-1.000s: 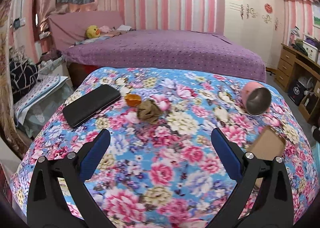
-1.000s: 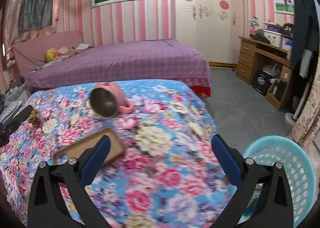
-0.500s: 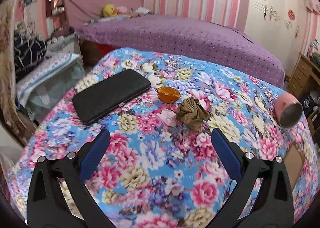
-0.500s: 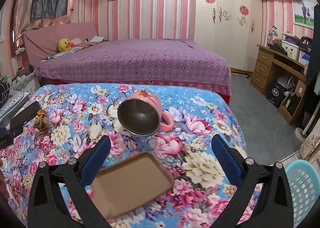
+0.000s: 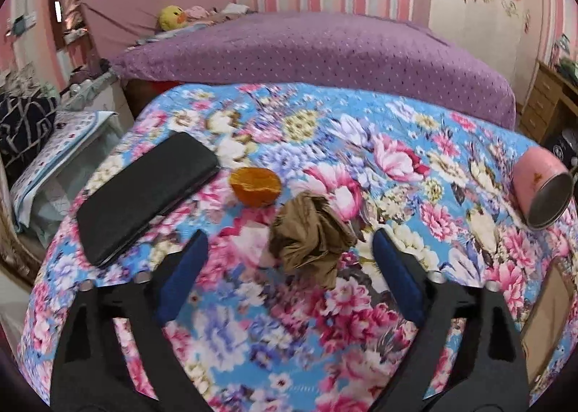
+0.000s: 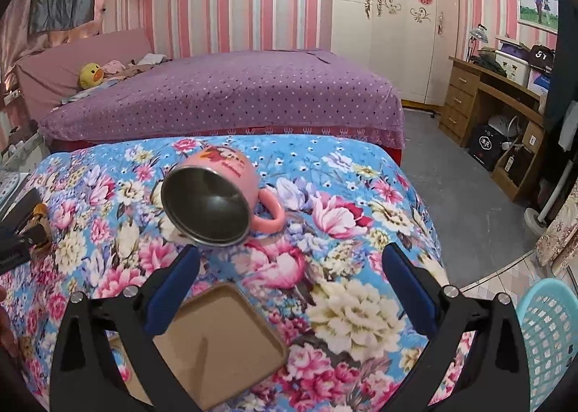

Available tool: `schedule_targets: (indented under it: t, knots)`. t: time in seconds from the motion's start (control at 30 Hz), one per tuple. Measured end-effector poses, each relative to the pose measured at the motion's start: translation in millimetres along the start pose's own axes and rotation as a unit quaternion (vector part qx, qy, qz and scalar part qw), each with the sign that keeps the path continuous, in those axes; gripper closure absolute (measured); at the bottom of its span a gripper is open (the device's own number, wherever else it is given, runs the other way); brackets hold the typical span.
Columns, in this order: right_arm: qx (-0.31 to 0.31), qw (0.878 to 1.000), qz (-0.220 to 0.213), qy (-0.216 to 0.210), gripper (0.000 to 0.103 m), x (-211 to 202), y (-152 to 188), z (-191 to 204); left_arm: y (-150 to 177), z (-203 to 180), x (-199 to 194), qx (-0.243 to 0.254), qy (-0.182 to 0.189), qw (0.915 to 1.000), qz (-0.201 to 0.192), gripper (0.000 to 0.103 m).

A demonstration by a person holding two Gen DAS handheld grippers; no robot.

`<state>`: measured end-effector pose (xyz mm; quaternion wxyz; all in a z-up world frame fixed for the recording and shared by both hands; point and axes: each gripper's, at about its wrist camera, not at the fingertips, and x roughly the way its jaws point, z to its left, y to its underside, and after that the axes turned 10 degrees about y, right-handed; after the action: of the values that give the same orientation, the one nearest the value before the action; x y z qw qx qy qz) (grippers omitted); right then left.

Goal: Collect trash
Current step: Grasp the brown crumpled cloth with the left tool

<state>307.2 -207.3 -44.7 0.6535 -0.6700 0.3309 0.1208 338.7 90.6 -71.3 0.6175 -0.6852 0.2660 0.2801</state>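
Step in hand looks like the approach to the first pickup: left hand-held gripper [image 5: 289, 260] spread wide, empty, with the crumpled brown wad [image 5: 310, 235] between its fingers mid-bench, orange peel [image 5: 255, 186] just behind. Next: lower, close on wad. Right hand-held gripper [image 6: 289, 289] also wide, empty, over the brown tray [image 6: 220, 343]. Only the right view shows the blue basket [image 6: 549, 336] off the bench's right edge.

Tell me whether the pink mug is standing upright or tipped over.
Tipped over. The pink mug lies on its side on the floral cloth, its steel-lined mouth facing the right wrist camera and looking empty.
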Motion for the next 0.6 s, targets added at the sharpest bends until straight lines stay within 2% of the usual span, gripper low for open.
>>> schedule_targets:
  t: [0.07,0.13,0.17,0.33,0.5,0.6]
  knots:
    - [-0.001,1.000,-0.003,-0.002,0.005,1,-1,3,-1,0,8,0.002,0.006,0.9999,0.011,0.027]
    - [-0.002,1.000,-0.005,-0.005,0.005,1,-2,8,-1,2,16,-0.002,0.015,0.9996,0.024,0.041]
    - [-0.003,1.000,-0.006,-0.007,0.005,0,-3,10,0,3,19,-0.007,0.029,0.9990,0.033,0.055]
    - [-0.025,0.999,-0.016,-0.015,0.005,-10,-3,30,1,12,8,0.002,0.055,0.9981,0.027,0.057]
    - [-0.032,0.999,-0.030,-0.032,0.005,-28,-9,55,-5,40,-17,0.006,0.044,0.9990,0.000,0.057]
    - [-0.039,0.997,-0.035,-0.052,0.005,-39,-14,85,-10,73,-24,-0.008,0.026,0.9996,-0.011,0.057]
